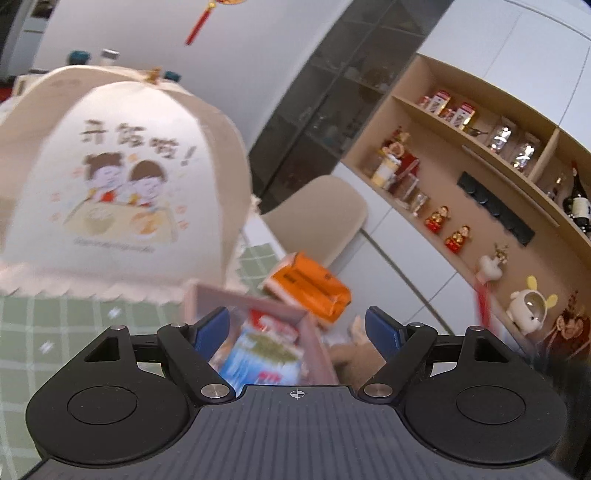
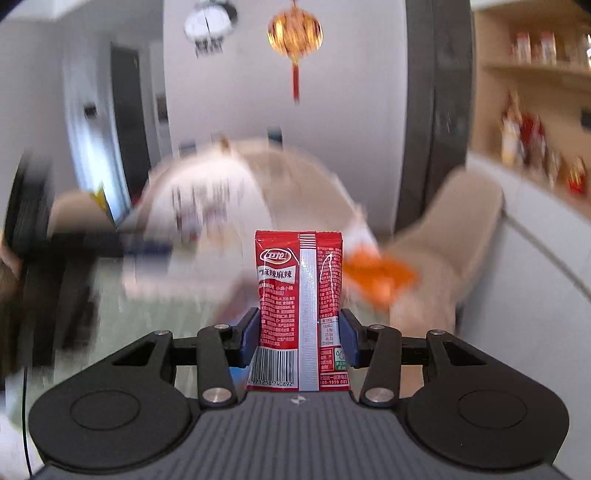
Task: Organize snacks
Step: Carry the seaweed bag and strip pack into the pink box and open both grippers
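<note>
A home dining room: food cover [image 1: 122, 177], wall shelves [image 1: 480, 147], hanging lantern [image 2: 294, 33]

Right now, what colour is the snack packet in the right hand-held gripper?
Red with a silver strip, clearest in the right wrist view: snack packet.

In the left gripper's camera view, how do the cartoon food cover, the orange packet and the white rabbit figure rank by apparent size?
1. Cartoon food cover, largest by far.
2. Orange packet.
3. White rabbit figure, smallest-looking, though it stands farther off, so true size is unsure.
</note>
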The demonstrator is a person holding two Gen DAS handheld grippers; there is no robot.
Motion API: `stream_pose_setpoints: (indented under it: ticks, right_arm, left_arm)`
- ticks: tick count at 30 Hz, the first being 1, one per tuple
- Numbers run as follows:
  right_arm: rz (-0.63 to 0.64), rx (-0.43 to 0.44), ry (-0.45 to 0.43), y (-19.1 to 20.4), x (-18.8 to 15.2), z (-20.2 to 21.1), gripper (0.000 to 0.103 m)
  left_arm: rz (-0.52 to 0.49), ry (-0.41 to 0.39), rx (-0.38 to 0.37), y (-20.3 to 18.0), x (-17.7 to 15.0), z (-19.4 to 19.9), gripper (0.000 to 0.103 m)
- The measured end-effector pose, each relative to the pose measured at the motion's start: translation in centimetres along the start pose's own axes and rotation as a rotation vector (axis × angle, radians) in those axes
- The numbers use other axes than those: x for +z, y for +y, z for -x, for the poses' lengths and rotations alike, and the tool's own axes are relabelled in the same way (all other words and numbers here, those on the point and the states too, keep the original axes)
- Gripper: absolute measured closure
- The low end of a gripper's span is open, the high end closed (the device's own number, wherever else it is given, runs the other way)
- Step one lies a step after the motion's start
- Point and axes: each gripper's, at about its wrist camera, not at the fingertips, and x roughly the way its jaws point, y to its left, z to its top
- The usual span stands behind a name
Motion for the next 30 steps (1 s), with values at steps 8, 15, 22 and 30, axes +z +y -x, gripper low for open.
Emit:
stream_pose_setpoints:
  ticks: [8,15,22,30]
  right_arm:
    - [-0.096,0.044,0.166,0.1,3.7,-11.2,0.046]
    - [-0.166,-0.024,0.272,0.9,-6.1,-11.7,0.046]
    - [-0.178,-0.024,0.333,4.6,-16.4,-10.4,0.040]
    - [-0.089,-0.159,0.297,9.4,-21.9,-12.9,0.031]
  left_arm:
    - [0.063,0.085,0.171,4.3,-5.3,4.4,0.018]
    - [0.003,0.235,0.273,7.1,-11.1,4.5,0.020]
    - [-0.092,0.240,0.276,6.5,-15.1,4.1,0.022]
    - [-0.282,0.215,0.411,5.8,-18.4,0.5,0.021]
